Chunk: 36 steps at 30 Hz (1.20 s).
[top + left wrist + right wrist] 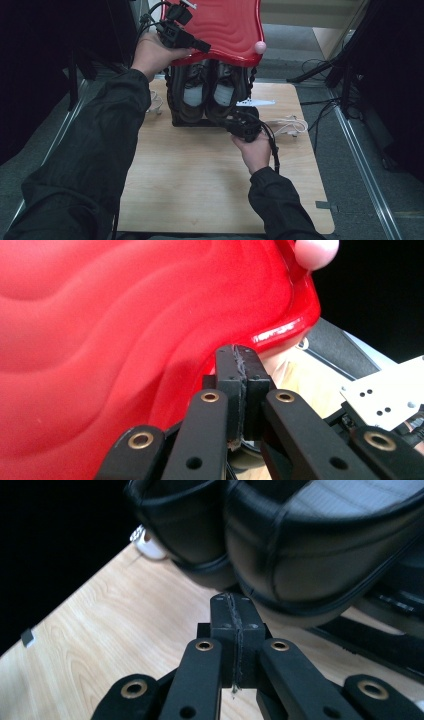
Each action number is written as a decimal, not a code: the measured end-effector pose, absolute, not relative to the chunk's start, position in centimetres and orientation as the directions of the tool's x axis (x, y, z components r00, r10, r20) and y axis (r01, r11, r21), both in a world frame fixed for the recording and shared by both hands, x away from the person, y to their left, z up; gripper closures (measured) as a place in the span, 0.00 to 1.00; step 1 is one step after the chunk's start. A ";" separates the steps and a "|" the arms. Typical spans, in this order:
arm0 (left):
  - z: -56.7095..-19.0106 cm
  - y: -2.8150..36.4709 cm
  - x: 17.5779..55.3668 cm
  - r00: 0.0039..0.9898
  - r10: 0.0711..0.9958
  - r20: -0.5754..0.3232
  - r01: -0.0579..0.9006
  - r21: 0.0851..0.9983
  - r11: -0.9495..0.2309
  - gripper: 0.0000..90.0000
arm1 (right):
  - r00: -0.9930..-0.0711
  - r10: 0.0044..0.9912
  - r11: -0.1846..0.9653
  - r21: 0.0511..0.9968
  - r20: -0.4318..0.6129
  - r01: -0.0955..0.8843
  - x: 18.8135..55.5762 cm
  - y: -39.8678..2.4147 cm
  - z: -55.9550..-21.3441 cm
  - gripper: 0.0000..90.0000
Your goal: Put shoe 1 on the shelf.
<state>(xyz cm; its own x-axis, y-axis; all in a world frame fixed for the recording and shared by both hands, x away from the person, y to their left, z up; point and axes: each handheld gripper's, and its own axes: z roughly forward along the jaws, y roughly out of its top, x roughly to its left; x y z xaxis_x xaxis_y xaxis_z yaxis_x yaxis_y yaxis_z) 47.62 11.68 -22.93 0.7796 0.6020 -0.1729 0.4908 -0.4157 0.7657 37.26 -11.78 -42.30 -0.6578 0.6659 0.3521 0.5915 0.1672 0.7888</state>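
While the red lid point(227, 27) tilts up over two dark shoes point(210, 92) in their black box, left gripper point(243, 371) (jaws closed, nothing visibly between) at its edge, right gripper point(233, 611) closed empty just below the shoes' heels, wooden table point(200, 175) beneath.

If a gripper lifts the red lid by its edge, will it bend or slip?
The red lid looks like moulded plastic with wavy ribs, so it is probably stiff and light. Its surface is glossy, so it may slip between the jaws. The pink knob at its rim could offer a surer hold.
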 end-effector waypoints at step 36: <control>-22.9 11.9 48.9 0.749 0.641 -0.171 0.517 0.755 -0.403 1.00 | -0.631 0.712 0.200 0.773 0.309 0.603 39.6 -12.0 -41.4 1.00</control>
<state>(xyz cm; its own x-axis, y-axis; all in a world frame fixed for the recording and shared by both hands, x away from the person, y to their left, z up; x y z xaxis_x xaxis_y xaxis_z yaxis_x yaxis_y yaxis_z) 48.85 11.88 -22.93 0.7486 0.6406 -0.1710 0.5170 -0.4027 0.7553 39.61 -12.04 -41.38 -0.6313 0.7115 0.3085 0.6025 0.1995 0.7727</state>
